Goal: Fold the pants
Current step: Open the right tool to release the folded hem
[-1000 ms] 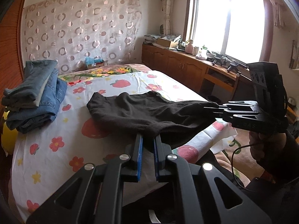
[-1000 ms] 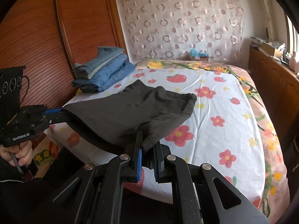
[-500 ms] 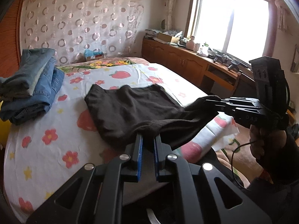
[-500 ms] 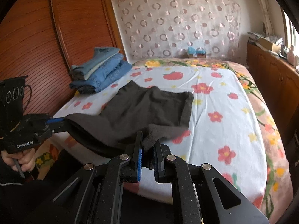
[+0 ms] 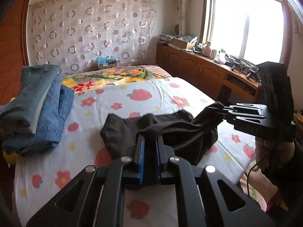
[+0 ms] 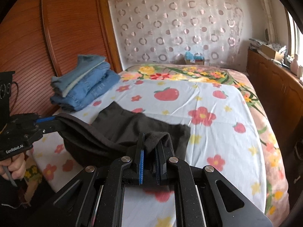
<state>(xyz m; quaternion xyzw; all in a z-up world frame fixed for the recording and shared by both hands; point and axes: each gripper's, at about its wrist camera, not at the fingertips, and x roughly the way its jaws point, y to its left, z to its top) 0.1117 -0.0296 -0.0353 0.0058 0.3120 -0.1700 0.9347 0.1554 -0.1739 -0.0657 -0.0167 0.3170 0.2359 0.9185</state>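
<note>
Both tongs have carried the near edge of the dark pants (image 5: pixel 121 132) farther over the bed (image 5: pixel 132 94) since a second ago, so more of the cloth now doubles onto itself and less flowered sheet shows beyond it.

Left tongs (image 5: pixel 149 141) point forward and slanting downward, clenched on a bunched hem of the pants, which rises between the blue pads (image 5: pixel 142 157). Right tongs (image 6: pixel 150 147) tilt down the same way, clamped on another fold of the same edge. In the left view the right tongs (image 5: pixel 225 111) reach in from 3 o'clock, level, with a hand (image 5: pixel 265 147) gripping the handle below. In the right view the left tongs (image 6: pixel 49 123) come in from 9 o'clock, a hand (image 6: pixel 13 166) beneath them.

Between the two grips the pants sag in a slack band; the far part lies flat on the sheet toward 12 o'clock. A stack of folded jeans (image 5: pixel 37 109) sits at 10 o'clock by the wooden panel.

How much cloth lies under the raised fold is hidden by the fold itself. The near bed edge is covered by the tongs' frames, and the person's arms are cut off at the picture rims. Items on the window surface (image 5: pixel 208 56) are washed out by glare.
</note>
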